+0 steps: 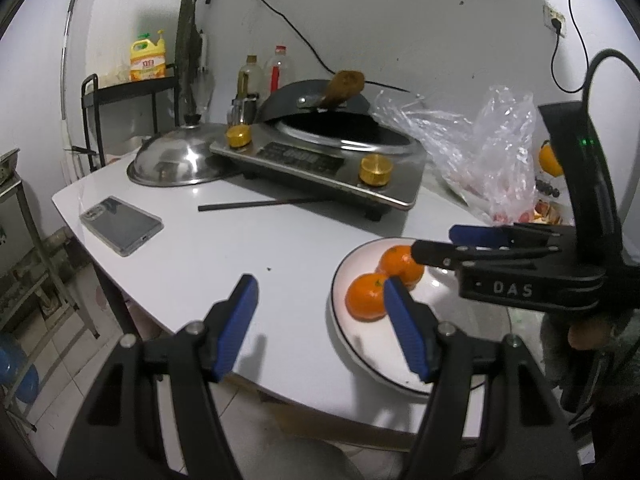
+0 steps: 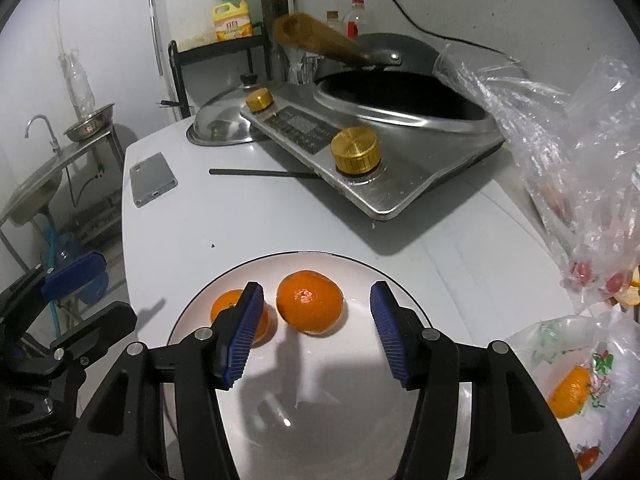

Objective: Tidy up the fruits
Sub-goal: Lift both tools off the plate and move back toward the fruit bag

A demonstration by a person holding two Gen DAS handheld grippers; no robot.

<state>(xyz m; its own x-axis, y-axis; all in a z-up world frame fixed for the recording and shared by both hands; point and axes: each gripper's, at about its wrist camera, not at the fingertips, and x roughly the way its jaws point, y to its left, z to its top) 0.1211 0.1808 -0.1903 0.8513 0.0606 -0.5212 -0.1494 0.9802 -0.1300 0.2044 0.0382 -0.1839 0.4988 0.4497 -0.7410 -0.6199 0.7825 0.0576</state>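
The left wrist camera sits behind its own blue fingers [image 1: 240, 320] at the table's [image 1: 224, 248] near edge, looking slightly down and across toward the cooker [image 1: 320, 160] and back wall, with the plate [image 1: 340, 304] low at its right. The right wrist camera looks more steeply down from close above that plate [image 2: 192, 312], its fingers [image 2: 246, 332] framing an orange [image 2: 310, 304]. Both views share the plate, the two oranges, the cooker, the phone [image 1: 120, 224] and the plastic bag [image 1: 480, 152], and each catches the other gripper at its edge.
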